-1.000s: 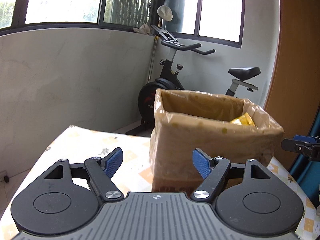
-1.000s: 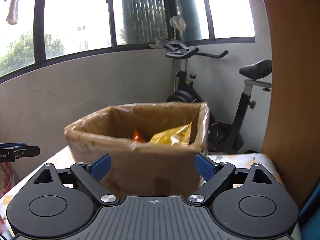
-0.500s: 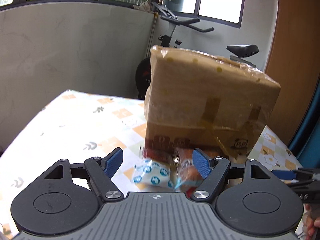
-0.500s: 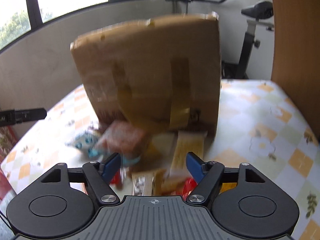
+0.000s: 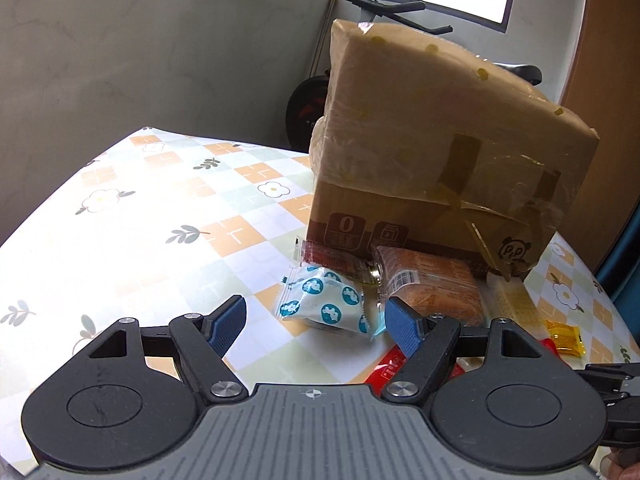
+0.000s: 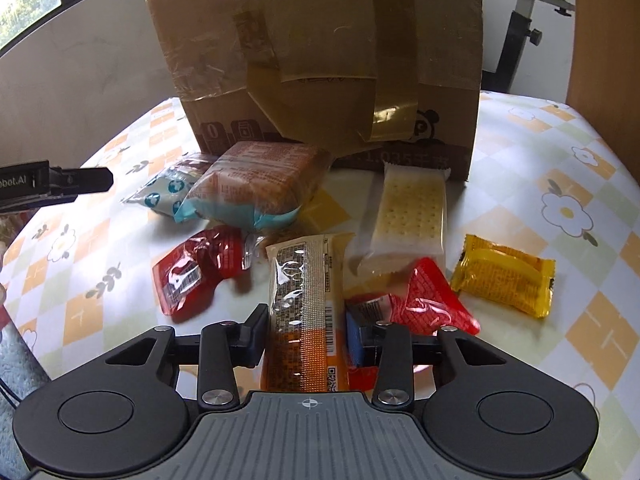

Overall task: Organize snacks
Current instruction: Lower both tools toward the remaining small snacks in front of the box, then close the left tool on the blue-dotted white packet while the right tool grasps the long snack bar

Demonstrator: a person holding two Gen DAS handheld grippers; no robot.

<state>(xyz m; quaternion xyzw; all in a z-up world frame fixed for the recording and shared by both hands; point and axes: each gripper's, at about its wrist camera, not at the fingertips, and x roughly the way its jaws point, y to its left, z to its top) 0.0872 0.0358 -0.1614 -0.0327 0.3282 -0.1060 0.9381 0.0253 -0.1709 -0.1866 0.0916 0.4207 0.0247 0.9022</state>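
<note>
On the table [image 6: 560, 152], in front of the cardboard box [image 6: 320, 40], the snack pile now sits closer than 0.5 s ago. Right tongs [image 6: 305, 334] have narrowed onto the orange bar packet [image 6: 306, 312], pads at its sides. Left tongs [image 5: 316, 324] stay wide open, holding nothing, just short of the blue-dotted packet [image 5: 324, 306].

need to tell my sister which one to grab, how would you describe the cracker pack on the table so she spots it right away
Start at the big taped cardboard box standing on the flowered tablecloth. The cracker pack lies right in front of the box's lower right corner, its far end almost at the box wall. It is the only pale, clear-wrapped one, showing a cream dotted cracker, while its neighbours are red, yellow or orange.
</note>
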